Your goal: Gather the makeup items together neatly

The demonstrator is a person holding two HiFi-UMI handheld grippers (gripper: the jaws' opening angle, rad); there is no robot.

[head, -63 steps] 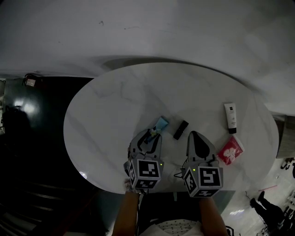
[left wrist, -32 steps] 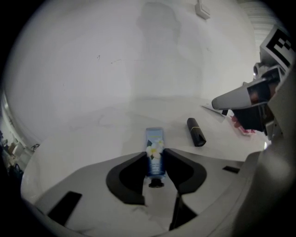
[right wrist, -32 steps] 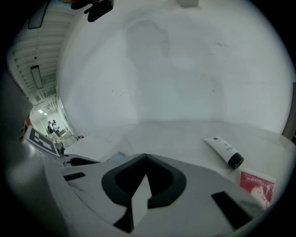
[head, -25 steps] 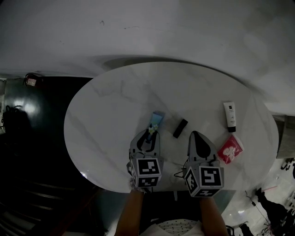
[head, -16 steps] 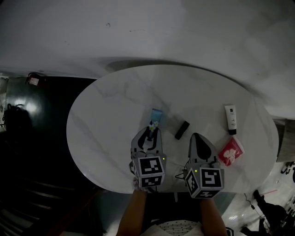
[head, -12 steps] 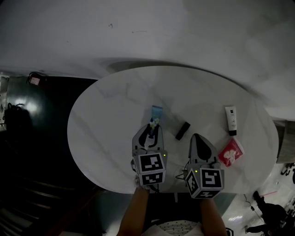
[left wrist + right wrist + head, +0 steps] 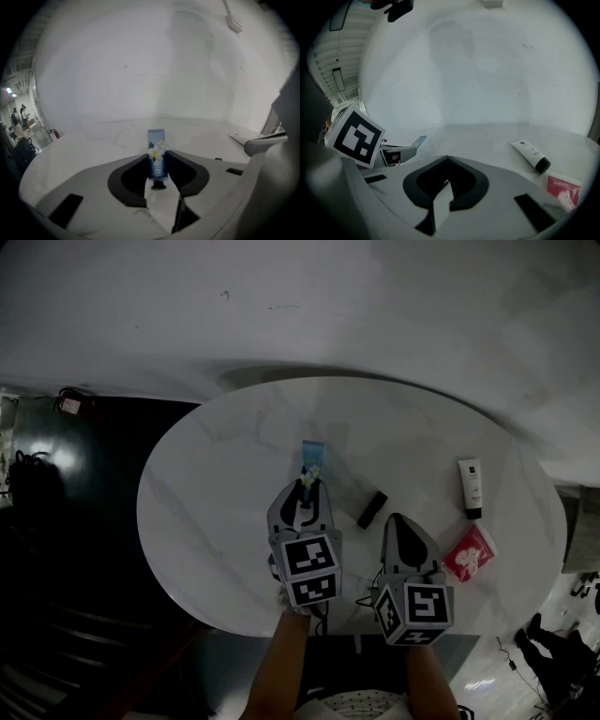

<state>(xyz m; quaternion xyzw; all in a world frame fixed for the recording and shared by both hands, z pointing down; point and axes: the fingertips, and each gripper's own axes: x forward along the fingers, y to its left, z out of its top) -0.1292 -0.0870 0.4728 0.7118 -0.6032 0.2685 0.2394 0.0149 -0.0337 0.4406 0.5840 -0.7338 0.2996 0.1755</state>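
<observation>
A blue tube with a white flower print (image 7: 310, 460) is clamped between the jaws of my left gripper (image 7: 307, 486), its black cap toward the gripper body and its flat end pointing away across the white marble table (image 7: 225, 456). The left gripper view shows the same tube (image 7: 157, 149) pinched between the dark pads. My right gripper (image 7: 398, 519) rests shut and empty near the front edge; nothing lies between its jaws (image 7: 447, 158). A small black stick (image 7: 371, 509) lies between the two grippers. A white tube with a black cap (image 7: 470, 488) and a red sachet (image 7: 469, 551) lie at the right.
The table is oval, with a dark drop to the floor on the left (image 7: 75, 521) and a pale wall behind. The white tube (image 7: 529, 156) and red sachet (image 7: 563, 191) lie to the right of the right gripper. The left gripper's marker cube (image 7: 355, 136) stands close on its left.
My left gripper has carried the blue tube away from the person and turned it, so the tube now points straight away instead of slanting right. The right gripper has not moved.
</observation>
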